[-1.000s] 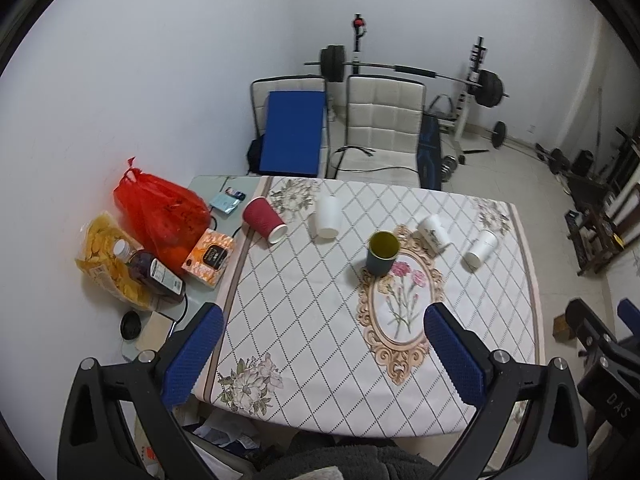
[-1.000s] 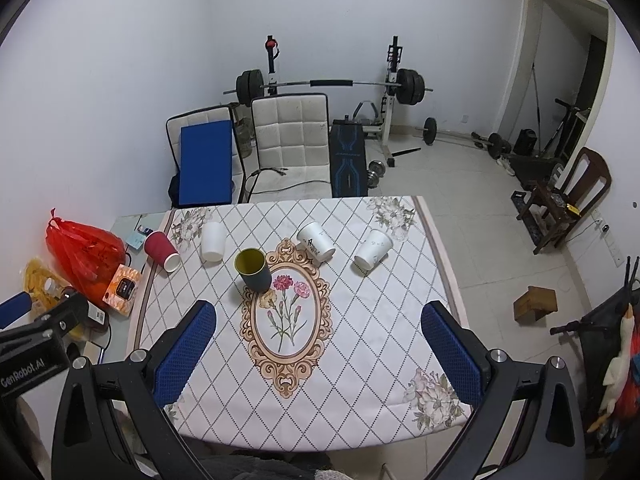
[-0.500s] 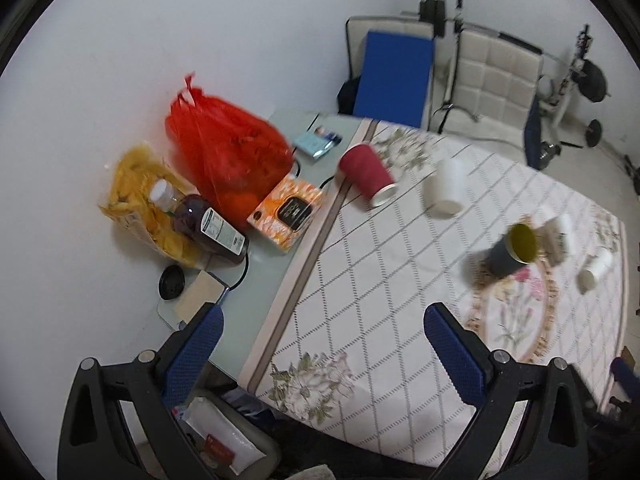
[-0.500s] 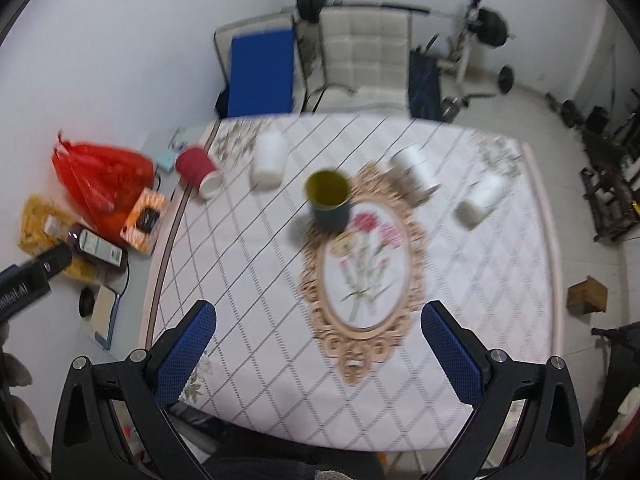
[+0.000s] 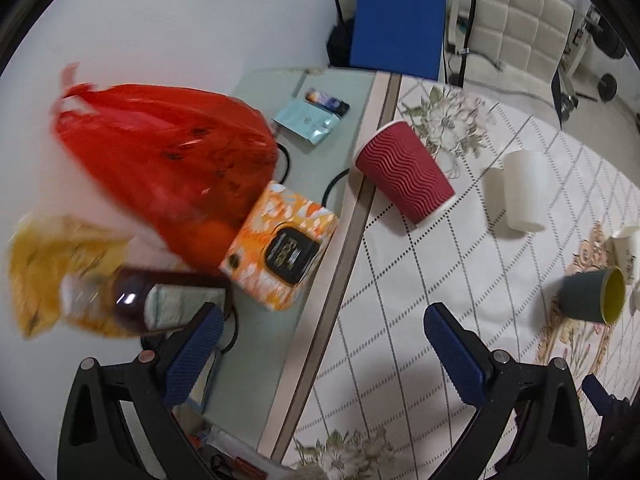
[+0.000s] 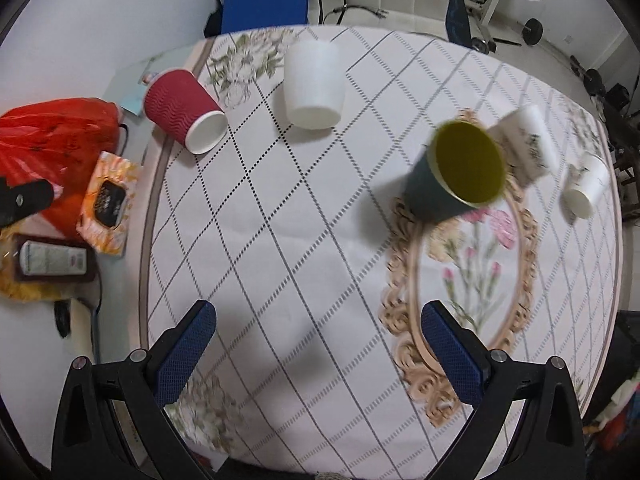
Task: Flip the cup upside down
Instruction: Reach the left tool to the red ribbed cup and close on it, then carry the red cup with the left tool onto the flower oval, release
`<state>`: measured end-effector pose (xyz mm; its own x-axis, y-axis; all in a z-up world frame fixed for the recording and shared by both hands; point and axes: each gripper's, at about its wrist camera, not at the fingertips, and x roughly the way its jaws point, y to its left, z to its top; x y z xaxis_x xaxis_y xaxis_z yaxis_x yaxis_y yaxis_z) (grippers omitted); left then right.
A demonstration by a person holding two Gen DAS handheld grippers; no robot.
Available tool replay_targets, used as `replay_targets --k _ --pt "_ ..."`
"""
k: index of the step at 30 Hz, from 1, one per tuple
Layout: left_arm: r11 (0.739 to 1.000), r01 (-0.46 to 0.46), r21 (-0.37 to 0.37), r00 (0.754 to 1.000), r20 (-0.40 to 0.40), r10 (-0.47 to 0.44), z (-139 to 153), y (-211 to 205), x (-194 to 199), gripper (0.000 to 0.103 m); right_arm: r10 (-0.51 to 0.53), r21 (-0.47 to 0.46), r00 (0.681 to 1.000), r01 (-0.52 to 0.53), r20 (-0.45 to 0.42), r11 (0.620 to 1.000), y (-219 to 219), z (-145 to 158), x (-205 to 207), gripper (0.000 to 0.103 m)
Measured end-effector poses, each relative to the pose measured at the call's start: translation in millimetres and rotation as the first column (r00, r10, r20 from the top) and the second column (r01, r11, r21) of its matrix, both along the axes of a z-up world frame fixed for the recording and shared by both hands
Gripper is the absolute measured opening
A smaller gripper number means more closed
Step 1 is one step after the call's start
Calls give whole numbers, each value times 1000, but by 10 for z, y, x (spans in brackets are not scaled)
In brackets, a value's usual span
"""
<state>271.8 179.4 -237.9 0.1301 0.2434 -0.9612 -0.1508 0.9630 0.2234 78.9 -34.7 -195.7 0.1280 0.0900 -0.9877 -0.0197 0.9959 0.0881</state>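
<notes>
Both claws, left point(image 5: 320, 340) and right point(image 6: 318, 336), hang wide apart, holding nothing. The green cup point(image 6: 456, 172) stands upright on the worktop point(image 6: 280, 240). It looks light and crushable, so I'd pinch mid-wall gently.

The left hand-held gripper point(image 5: 320, 332) hangs in the air with its two blue-padded fingers point(image 5: 194, 354) spread wide and nothing between them. The right hand-held gripper point(image 6: 318, 330) is likewise spread wide and empty, pointing downward.
</notes>
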Motion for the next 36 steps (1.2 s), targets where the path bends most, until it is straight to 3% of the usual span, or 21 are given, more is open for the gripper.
replay_targets --k 4,7,9,14,17,21,33,36 --pt "995 -13 -97 995 -103 3 -406 102 422 103 -2 -37 999 0 -46 999 208 -297 280 103" --pt "976 -77 -205 984 -176 40 -671 188 698 103 0 -68 997 -6 -80 998 336 -486 424 103" --pt "945 -146 -294 972 -221 81 -824 265 870 103 1 -87 995 -10 -102 996 389 -591 483 103" --pt "847 -305 -434 934 -310 177 -1083 368 1156 100 -13 -130 990 -5 -138 992 447 -771 601 103" --pt "829 -328 -453 927 -325 189 -1153 343 1283 98 -27 -145 988 4 -154 989 428 -836 661 103" --pt "846 -309 -435 931 -321 175 -1209 244 1411 90 -35 -160 985 8 -168 987 402 -885 709 103" --pt "933 -175 -313 950 -304 76 -1390 14 1566 90 -52 -166 983 23 -174 986 370 -850 810 103" --pt "957 -110 -270 958 -284 30 -1390 -50 1570 81 -58 -164 983 29 -174 986 354 -853 812 103"
